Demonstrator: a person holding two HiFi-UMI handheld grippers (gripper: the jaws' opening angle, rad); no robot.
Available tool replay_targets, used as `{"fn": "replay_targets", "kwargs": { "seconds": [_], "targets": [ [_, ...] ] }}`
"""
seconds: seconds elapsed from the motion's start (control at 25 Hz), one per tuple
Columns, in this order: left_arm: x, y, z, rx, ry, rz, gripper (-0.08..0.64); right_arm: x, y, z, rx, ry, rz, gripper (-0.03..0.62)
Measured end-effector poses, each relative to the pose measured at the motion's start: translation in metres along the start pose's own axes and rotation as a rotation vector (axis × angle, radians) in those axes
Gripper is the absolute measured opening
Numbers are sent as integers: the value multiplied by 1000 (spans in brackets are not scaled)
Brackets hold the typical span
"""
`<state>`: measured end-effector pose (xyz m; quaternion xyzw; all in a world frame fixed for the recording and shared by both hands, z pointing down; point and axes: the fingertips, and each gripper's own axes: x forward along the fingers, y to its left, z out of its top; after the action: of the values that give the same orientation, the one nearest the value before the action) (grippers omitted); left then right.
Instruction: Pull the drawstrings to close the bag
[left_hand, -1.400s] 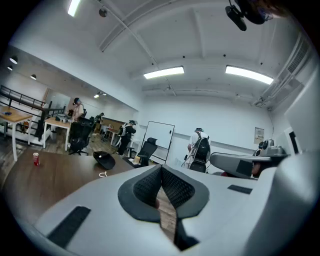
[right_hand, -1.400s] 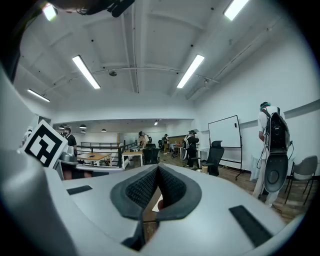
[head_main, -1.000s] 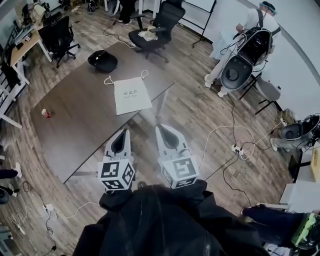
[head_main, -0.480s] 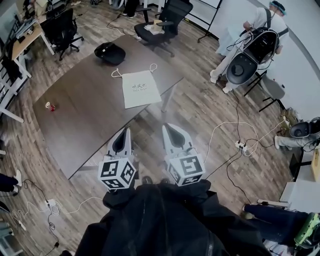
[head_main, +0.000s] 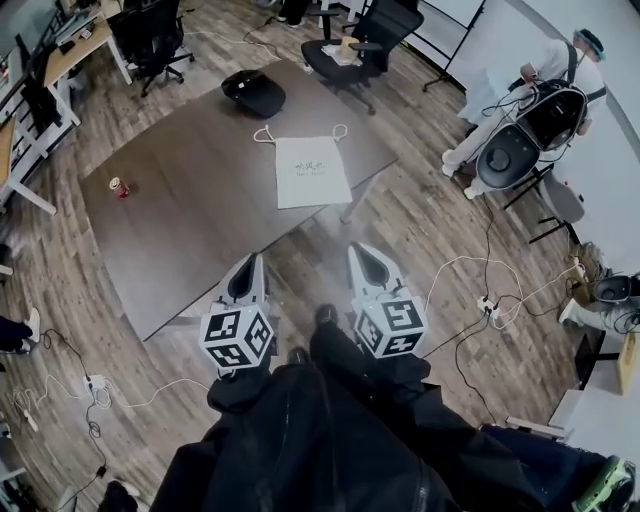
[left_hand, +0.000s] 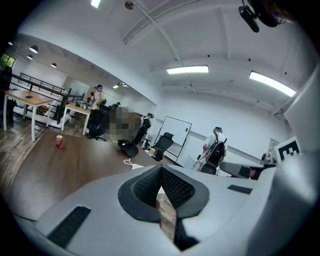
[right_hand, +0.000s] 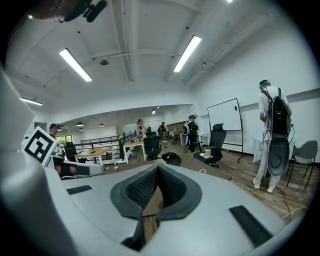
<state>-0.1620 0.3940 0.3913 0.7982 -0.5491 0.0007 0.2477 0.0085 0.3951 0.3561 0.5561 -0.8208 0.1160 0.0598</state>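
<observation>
Both grippers are held out side by side, and neither one touches anything. The left gripper (head_main: 250, 264) has its jaws pressed together, with nothing between them. The right gripper (head_main: 360, 252) is the same: jaws together and empty.

Ahead of the jaws is a big, dark brown table (head_main: 180, 230). Its top is flat and smooth. The left jaws are close to the near edge of the table. The right jaws are over the wood floor (head_main: 420, 215), just off the table's corner.

The white bag (head_main: 312, 172) lies flat on the table. It is ahead of both jaws, about in the middle between them, and well apart from them. Its mouth faces away from the jaws. The drawstrings (head_main: 266, 133) stick out as two small loops at the far corners of the bag, one on each side.

A small red can (head_main: 119, 187) stands on the table, ahead and far to the left of the left jaws. A black thing (head_main: 254, 93) sits on the table past the bag. A black office chair (head_main: 375, 30) stands past the far end of the table.

Ahead and to the right of the right jaws, a person in white (head_main: 560, 80) stands by the wall. White cords (head_main: 460, 262) lie on the floor to the right of the right jaws. Desks (head_main: 70, 55) stand far off to the left. The room has white walls and long ceiling lights.
</observation>
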Motion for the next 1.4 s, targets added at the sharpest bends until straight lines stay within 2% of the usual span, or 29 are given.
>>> {"fn": "replay_targets", "kwargs": {
  "seconds": [0.24,0.44,0.64,0.8,0.96,1.12,1.32,1.4],
  "targets": [
    [2,46,-1,-32,9,94,31,40,-9,-5,21,27,5,21],
    [36,72,3,-37,34,144,31,89,-20,-10,12,58,36,21],
    [101,78,4,-29,87,152,32,144,-55,-16,41,97,43,21],
    [180,75,14,-10,114,145,32,206,-106,-18,61,128,50,21],
    [252,72,34,5,162,147,32,268,-152,-4,111,164,60,21],
    [316,86,55,8,186,184,32,325,-187,7,148,193,82,21],
    [373,93,46,51,269,221,32,368,-230,-15,202,275,81,21],
    [389,100,38,38,305,233,32,381,-236,-21,219,309,96,21]
  ]
}}
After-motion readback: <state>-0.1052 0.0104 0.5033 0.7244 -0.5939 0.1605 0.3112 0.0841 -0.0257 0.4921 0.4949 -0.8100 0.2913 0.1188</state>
